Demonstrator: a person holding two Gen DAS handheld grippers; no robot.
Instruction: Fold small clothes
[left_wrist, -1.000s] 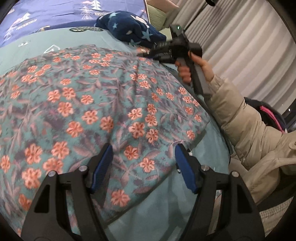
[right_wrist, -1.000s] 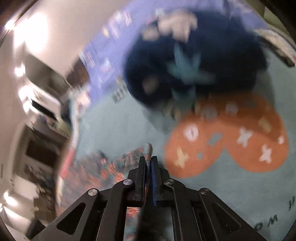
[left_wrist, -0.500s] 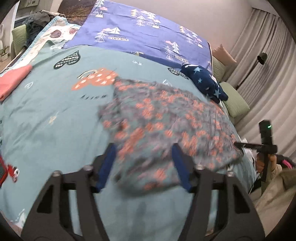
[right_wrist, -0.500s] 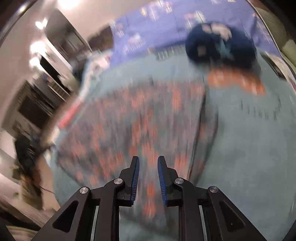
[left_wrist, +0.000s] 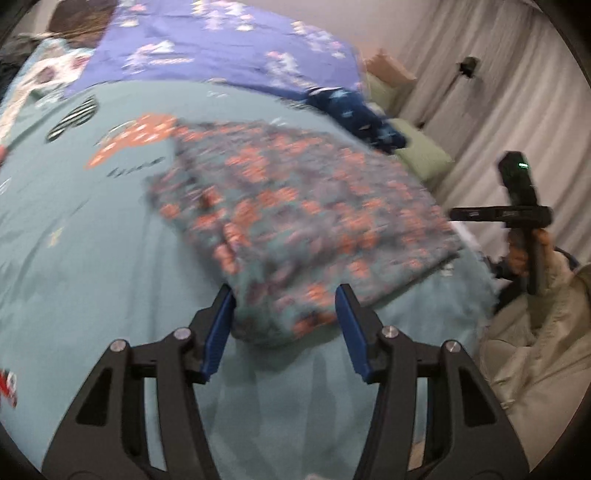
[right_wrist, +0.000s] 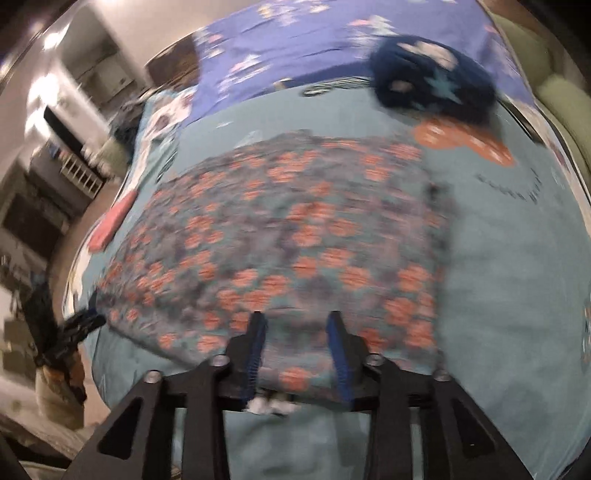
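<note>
A teal garment with orange flowers (left_wrist: 306, 229) lies spread flat on the teal bed sheet (left_wrist: 92, 266); it also shows in the right wrist view (right_wrist: 295, 243). My left gripper (left_wrist: 284, 321) is open and empty, just short of the garment's near corner. My right gripper (right_wrist: 297, 343) is open and empty over the garment's near edge. In the left wrist view the right gripper (left_wrist: 454, 213) hangs beyond the garment's right edge, off the bed.
A dark blue star-print garment (left_wrist: 354, 114) lies bunched at the far side, also in the right wrist view (right_wrist: 432, 85). A purple sheet (left_wrist: 221, 48) covers the head of the bed. A pink cloth (right_wrist: 110, 221) lies at the bed's left edge. Curtains (left_wrist: 517, 92) hang at right.
My right gripper let go of the garment's corner, opened and pulled back to the bed's edge. My left gripper drew back from over the garment. The garment now lies flat.
</note>
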